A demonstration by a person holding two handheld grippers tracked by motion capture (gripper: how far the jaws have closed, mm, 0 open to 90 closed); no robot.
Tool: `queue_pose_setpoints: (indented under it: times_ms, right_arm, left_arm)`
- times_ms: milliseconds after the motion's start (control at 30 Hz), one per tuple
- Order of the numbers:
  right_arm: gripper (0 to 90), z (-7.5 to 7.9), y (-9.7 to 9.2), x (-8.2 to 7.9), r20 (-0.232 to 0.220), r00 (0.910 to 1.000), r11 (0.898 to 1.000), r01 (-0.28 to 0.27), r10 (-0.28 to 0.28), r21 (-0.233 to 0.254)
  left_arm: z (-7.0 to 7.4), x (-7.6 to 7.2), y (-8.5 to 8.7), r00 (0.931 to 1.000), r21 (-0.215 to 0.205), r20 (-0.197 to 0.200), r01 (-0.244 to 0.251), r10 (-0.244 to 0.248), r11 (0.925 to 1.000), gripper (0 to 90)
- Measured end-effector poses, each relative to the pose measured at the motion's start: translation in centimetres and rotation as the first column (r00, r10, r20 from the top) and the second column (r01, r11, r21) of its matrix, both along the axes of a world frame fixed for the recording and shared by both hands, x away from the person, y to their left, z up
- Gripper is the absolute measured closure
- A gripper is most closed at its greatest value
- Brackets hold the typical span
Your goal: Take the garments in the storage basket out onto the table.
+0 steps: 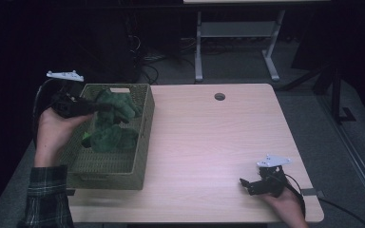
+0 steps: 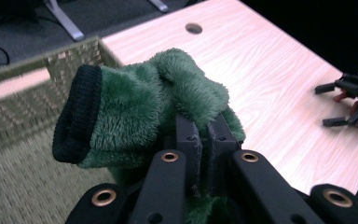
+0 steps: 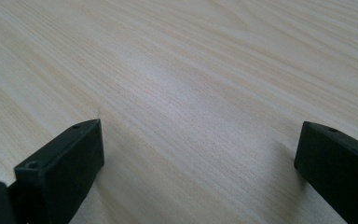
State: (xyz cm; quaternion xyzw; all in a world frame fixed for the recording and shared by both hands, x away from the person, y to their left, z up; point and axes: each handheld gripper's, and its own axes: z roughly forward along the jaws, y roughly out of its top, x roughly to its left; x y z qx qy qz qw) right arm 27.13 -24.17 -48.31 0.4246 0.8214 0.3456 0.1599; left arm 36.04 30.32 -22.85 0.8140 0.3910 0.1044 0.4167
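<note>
The left gripper (image 1: 105,107) has its jaws pinched tight on a fluffy green sock with a black cuff (image 2: 135,107) and holds it above the far part of the woven basket (image 1: 142,137) at the left side of the wooden table (image 1: 218,142). More green plush socks (image 1: 110,138) lie in the basket beneath it. The right gripper (image 1: 244,185) rests at the near right of the table, its jaws spread wide with nothing between them, just bare wood under them. This looks like the lifting-out step: the sock is clear of the pile but not of the basket. Next, I judge, it must be carried right over the basket's wall to the open tabletop, keeping the grip firm so the soft fabric does not slip.
</note>
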Motion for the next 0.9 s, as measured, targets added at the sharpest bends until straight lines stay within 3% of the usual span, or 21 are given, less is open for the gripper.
queue_pose_setpoints:
  times_ms: [133,200,400,900]
  right_arm:
    - [1.2,0.0,0.0,0.0,0.0,1.0,1.0,0.001,-0.001,0.0]
    - [1.2,0.0,0.0,0.0,-0.001,1.0,1.0,0.001,-0.001,0.0]
    - [1.2,0.0,0.0,0.0,-0.001,1.0,1.0,0.001,-0.001,0.0]
    - [1.2,0.0,0.0,0.0,-0.005,1.0,1.0,0.003,-0.003,0.001]
  left_arm:
    - [1.5,-0.1,-0.5,0.9997,-0.007,0.024,0.009,-0.008,0.9999,86.2]
    - [2.2,-0.1,-0.9,0.9992,-0.033,0.037,0.018,-0.017,0.9993,86.2]
    - [3.3,-0.1,-2.1,0.9975,-0.046,0.055,0.047,-0.045,0.9978,86.3]
    - [2.6,0.5,-8.2,0.9871,-0.058,0.049,0.155,-0.152,0.9862,86.3]
